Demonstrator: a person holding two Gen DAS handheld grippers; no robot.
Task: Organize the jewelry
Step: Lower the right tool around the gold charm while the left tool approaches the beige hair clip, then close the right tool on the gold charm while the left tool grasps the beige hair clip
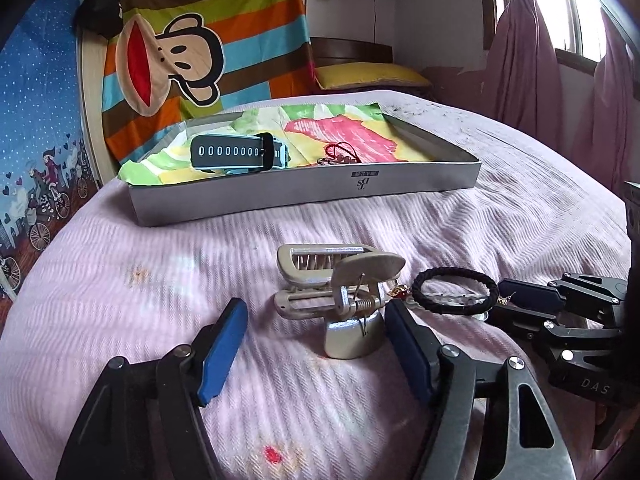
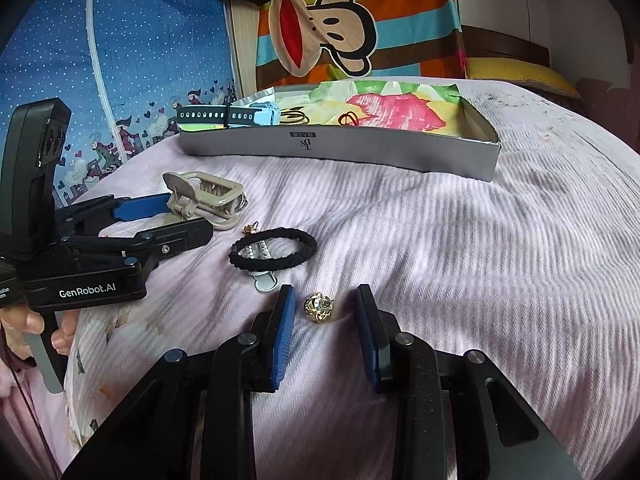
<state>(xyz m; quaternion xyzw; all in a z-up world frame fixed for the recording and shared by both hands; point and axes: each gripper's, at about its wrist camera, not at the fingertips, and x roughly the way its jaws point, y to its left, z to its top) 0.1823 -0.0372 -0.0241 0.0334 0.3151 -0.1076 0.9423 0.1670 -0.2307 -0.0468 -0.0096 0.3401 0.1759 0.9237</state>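
While both jaws straddle items:
left gripper (image 1: 316, 344): wide around hair claw (image 1: 340, 292), ungripped
right gripper (image 2: 326, 332): narrow around gold earring (image 2: 318, 308), untouched
next: pinch, carry to box (image 2: 360, 148)

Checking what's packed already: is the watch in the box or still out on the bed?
In. The watch lies inside the box, at its left end on the colourful paper lining, behind the front wall.

One box (image 2: 340, 148), one watch (image 1: 236, 152), one hair claw (image 1: 336, 284), one black hair tie (image 2: 274, 250), two gold earrings (image 2: 319, 307).
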